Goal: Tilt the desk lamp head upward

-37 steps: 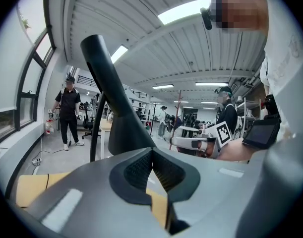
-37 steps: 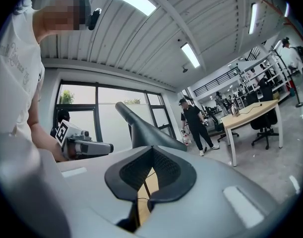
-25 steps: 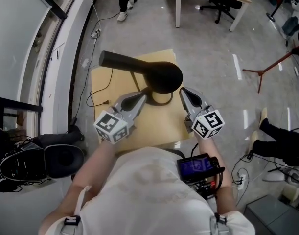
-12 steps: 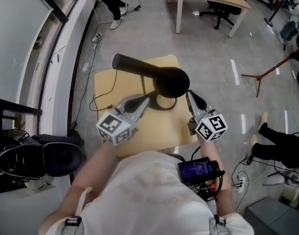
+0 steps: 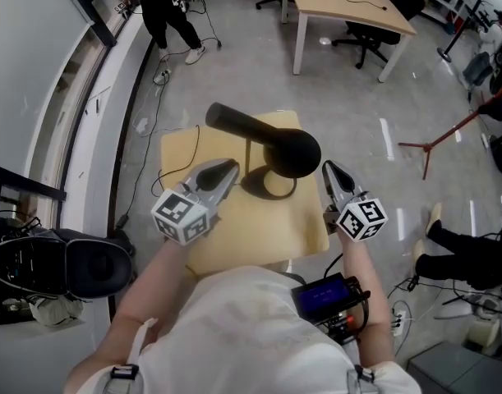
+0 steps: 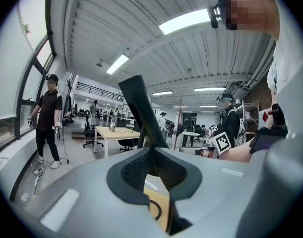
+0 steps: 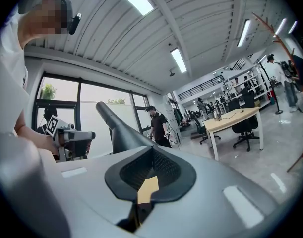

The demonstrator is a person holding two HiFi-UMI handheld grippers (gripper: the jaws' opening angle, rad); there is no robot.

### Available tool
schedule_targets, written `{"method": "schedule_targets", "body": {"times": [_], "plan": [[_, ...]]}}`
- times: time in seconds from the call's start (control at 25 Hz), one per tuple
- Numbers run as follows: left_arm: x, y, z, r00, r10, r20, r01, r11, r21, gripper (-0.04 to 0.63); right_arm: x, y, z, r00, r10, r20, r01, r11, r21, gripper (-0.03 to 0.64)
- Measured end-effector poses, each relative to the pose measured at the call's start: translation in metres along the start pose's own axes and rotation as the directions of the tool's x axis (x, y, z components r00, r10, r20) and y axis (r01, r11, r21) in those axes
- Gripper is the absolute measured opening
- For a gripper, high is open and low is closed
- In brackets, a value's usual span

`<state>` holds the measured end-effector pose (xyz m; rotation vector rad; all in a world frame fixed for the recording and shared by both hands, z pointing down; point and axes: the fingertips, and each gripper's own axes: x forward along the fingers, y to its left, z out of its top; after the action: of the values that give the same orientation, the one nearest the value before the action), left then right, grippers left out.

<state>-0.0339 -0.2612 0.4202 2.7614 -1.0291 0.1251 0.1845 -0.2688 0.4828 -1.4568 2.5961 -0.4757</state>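
Left gripper (image 5: 228,167): the jaws had just been opening to a narrow slit, with nothing between them, and the tip stood just left of the desk lamp (image 5: 293,149). The head view showed the lamp on the yellow table (image 5: 178,150), its ring base (image 5: 267,185) between both grippers. Each gripper view showed only the dark slanted lamp body, not the base. Right gripper (image 5: 327,169): jaws clenched together and empty, just right of the lamp.

Grey polished floor (image 5: 234,72), a wooden desk (image 5: 349,11), ceiling strip lights (image 6: 186,21).
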Motion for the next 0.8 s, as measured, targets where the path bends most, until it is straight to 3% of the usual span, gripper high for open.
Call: {"method": "schedule_targets", "body": {"times": [0.44, 0.8], "plan": [[-0.009, 0.037, 0.046, 1.0, -0.028, 0.005, 0.028, 0.998, 0.058, 0.075, 0.008, -0.001, 0.004, 1.0, -0.008, 0.019, 0.007, 1.0, 0.027, 0.014], [-0.005, 0.048, 0.085, 0.988, -0.153, 0.005, 0.152, 0.987, 0.043, 0.196, 0.009, -0.004, 0.004, 1.0, -0.012, 0.012, 0.012, 0.999, 0.043, 0.034]]}}
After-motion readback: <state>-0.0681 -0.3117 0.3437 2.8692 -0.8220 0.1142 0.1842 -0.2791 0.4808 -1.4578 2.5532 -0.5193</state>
